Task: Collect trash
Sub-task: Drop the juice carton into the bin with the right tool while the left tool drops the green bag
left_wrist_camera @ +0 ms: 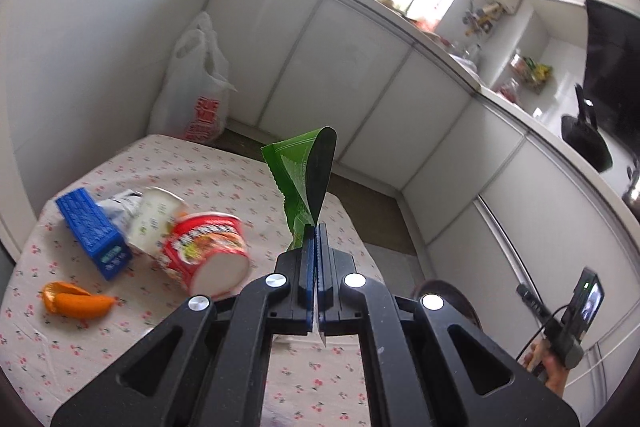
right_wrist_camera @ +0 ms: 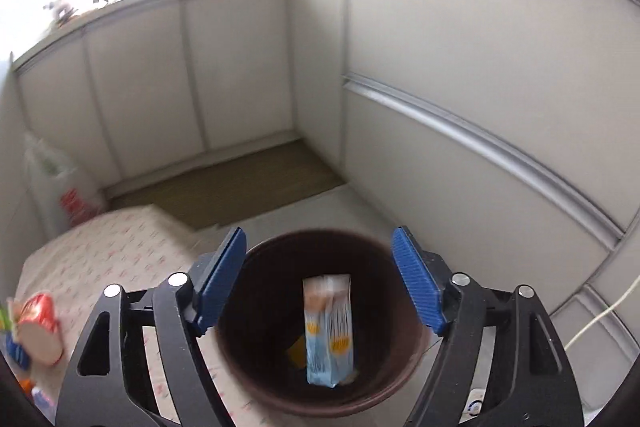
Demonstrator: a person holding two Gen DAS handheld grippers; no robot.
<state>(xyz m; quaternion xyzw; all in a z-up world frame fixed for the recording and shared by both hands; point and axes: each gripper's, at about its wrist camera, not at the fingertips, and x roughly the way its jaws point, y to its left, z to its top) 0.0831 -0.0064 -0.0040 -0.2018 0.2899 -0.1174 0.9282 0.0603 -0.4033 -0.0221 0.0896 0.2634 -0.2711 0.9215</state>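
- Between the blue pads of the left gripper (left_wrist_camera: 316, 227), in the left wrist view, a green wrapper (left_wrist_camera: 306, 179) is pinched by its lower edge; the jaws are pressed together with only the thin film between them, and the wrapper stands up twisted above the fingertips, lifted off the table.
- Below and to the left of that gripper lies a table (left_wrist_camera: 200, 163) covered in a pale cloth with small red flowers.
- On the cloth, a red instant-noodle cup (left_wrist_camera: 206, 253) lies on its side with its white base facing the camera.
- Touching it from behind is a white cup (left_wrist_camera: 154, 217), also tipped over, and beside that a blue box (left_wrist_camera: 92, 231) with a crumpled white wrapper (left_wrist_camera: 120, 203) wedged between them.
- Nearer the left edge of the table is a piece of orange peel (left_wrist_camera: 76, 301), apart from the other litter.
- Beyond the table's far end, a white plastic bag (left_wrist_camera: 196, 83) with red print stands on the floor against the wall.
- At the lower right of this view, a hand holds the other device, seen small.
- Over in the right wrist view, the right gripper (right_wrist_camera: 320, 283) has its fingers spread wide with nothing between them.
- Directly under it is a dark brown bin (right_wrist_camera: 256, 367), standing just beside the table's edge.
- Inside the bin, a light blue packet (right_wrist_camera: 329, 331) with orange marks leans upright on the bottom, with a small yellow scrap (right_wrist_camera: 297, 351) beside it.
- White cabinet doors (right_wrist_camera: 460, 87) run along the walls behind.
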